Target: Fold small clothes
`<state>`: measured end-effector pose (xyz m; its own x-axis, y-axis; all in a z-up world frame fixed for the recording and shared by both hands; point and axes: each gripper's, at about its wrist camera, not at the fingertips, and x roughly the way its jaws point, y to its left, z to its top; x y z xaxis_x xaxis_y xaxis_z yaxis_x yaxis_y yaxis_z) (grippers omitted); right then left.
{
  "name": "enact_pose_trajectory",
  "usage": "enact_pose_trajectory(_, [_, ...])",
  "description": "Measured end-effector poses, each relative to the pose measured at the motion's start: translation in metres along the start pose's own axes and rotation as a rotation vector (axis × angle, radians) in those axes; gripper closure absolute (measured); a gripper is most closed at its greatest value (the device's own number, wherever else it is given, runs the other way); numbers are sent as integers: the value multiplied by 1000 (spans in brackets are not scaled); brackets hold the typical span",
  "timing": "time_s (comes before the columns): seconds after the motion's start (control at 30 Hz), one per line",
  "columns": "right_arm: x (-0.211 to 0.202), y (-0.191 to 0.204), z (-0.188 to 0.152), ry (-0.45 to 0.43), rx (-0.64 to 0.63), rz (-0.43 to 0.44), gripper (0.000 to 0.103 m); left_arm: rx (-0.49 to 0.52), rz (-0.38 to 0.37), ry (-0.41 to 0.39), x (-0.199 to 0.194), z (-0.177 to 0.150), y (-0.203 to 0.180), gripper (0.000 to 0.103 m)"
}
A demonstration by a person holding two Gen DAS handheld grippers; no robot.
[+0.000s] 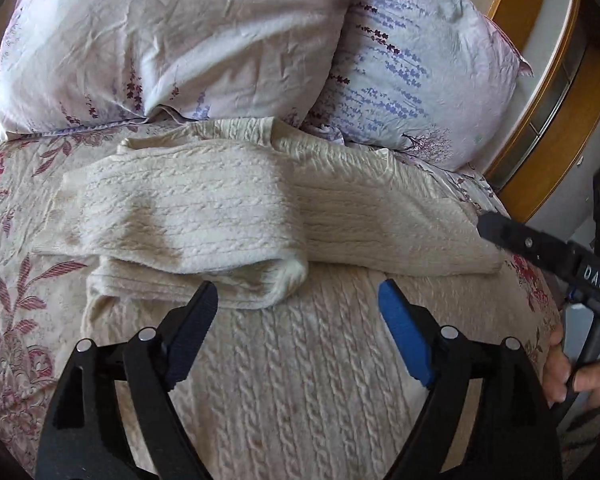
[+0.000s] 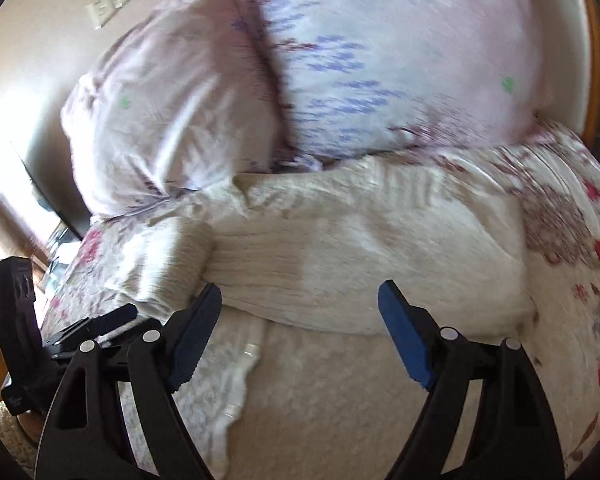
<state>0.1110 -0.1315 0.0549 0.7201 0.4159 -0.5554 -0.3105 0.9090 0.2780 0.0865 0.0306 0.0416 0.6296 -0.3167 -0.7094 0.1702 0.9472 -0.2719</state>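
We see a bed with a floral bedspread (image 1: pixel 16 248), on which lie a cream cable-knit sweater (image 1: pixel 300 380) with sleeves folded across and two flowered pillows (image 1: pixel 172 40).

A bedroom at home.
We see a bed with a floral bedspread (image 1: pixel 16 280), two lavender-print pillows (image 1: pixel 172 40) and a wooden headboard (image 1: pixel 560 128).
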Motion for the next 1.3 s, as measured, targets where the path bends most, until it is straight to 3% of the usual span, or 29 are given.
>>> enact_pose_trajectory(0.17, [49,96,26,37,-247,193,37,-1,69,9,-29,-27,27,21])
enact_pose_trajectory(0.3, [98,169,20,130,-440,276,45,-37,82,14,-44,-47,43,21])
enact_pose_trajectory(0.53, [156,230,-12,258,-694,225,48,-55,54,18,-55,-61,52,18])
enact_pose_trajectory(0.73, [178,245,-25,261,-837,94,69,-57,40,48,-50,-68,53,17])
enact_pose_trajectory(0.83, [182,243,-19,262,-792,93,96,-57,39,51,-50,-68,54,17])
enact_pose_trajectory(1.03, [158,206,16,164,-556,134,97,-87,57,14,-54,-61,62,17])
enact_pose_trajectory(1.3, [94,89,64,-11,-73,119,97,-128,79,-55,-52,-33,72,17])
